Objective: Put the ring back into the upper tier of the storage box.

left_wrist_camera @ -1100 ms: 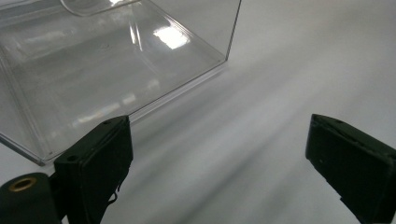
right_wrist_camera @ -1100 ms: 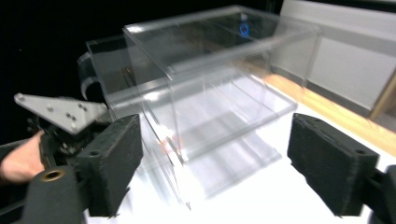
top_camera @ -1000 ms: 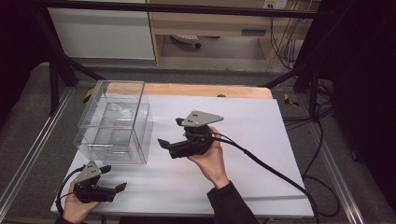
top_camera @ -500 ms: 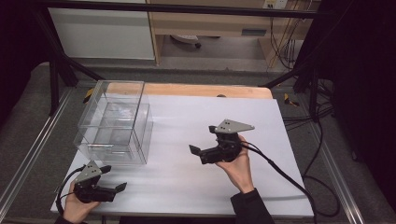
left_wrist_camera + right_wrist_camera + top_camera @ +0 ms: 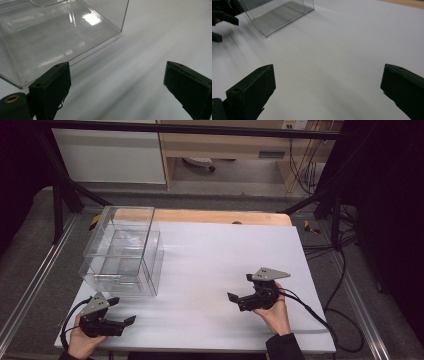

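A clear plastic box (image 5: 122, 252) stands open-topped on the left half of the white table (image 5: 215, 250). My left gripper (image 5: 122, 310) rests low at the near left corner, just in front of the box, open with nothing between its jaws. In the left gripper view (image 5: 117, 72) the box (image 5: 57, 32) lies close ahead to the left. My right gripper (image 5: 240, 287) is held low at the near right, pointing left toward the box; its jaws have just been opening and stand wide with nothing between them. The right gripper view (image 5: 328, 68) has the box (image 5: 279, 15) and the left gripper (image 5: 227, 28) far off.
A wooden strip (image 5: 200, 216) runs along the table's far edge. A black cable (image 5: 320, 320) trails from the right gripper off the near right side. Metal rails (image 5: 45, 265) flank the table, and a white cabinet (image 5: 110, 155) stands beyond it.
My right gripper has moved away from the box, to the right, toward the person and lower, close to the table. The left gripper and the box have stayed put.
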The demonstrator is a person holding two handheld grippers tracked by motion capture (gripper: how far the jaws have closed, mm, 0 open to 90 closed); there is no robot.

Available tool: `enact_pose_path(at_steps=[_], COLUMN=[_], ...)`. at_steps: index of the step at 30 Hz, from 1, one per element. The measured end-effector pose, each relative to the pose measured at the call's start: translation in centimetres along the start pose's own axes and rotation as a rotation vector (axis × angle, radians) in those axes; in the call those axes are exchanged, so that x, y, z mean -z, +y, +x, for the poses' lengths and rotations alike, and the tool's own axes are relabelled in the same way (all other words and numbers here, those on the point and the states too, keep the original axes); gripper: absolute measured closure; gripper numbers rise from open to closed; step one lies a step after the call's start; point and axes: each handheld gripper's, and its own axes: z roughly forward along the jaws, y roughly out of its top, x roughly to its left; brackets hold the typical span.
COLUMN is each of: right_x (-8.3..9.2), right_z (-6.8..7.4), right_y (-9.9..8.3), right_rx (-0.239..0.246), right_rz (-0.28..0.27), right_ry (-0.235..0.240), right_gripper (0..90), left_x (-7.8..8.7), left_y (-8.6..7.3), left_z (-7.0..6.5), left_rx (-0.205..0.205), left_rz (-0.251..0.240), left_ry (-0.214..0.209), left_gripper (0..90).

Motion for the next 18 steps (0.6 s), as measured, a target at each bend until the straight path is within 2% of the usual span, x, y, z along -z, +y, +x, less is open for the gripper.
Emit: enact_pose_path(at_steps=[4, 9, 14, 18], right_x=[0.5, 1.6, 2.8, 3.8], right_z=[-1.0, -1.9, -2.6, -3.2], right_y=[-2.2, -4.0, -5.3, -6.4], right_rx=[-0.029, -0.037, -0.042, -0.048], right_rz=[0.038, 0.051, 0.054, 0.068], right_ry=[-0.010, -0.009, -0.012, -0.034], right_gripper=[0.2, 0.2, 0.2, 0.2], left_x=[0.0, 0.0, 0.0, 0.0], left_y=[0.0, 0.0, 0.0, 0.0], left_z=[0.0, 0.0, 0.0, 0.0], left_rx=[0.001, 0.001, -0.001, 0.001], left_rz=[-0.001, -0.002, 0.000, 0.000], left_ry=[0.000, 0.002, 0.000, 0.001], left_gripper=[6.9, 6.9, 7.0, 7.0])
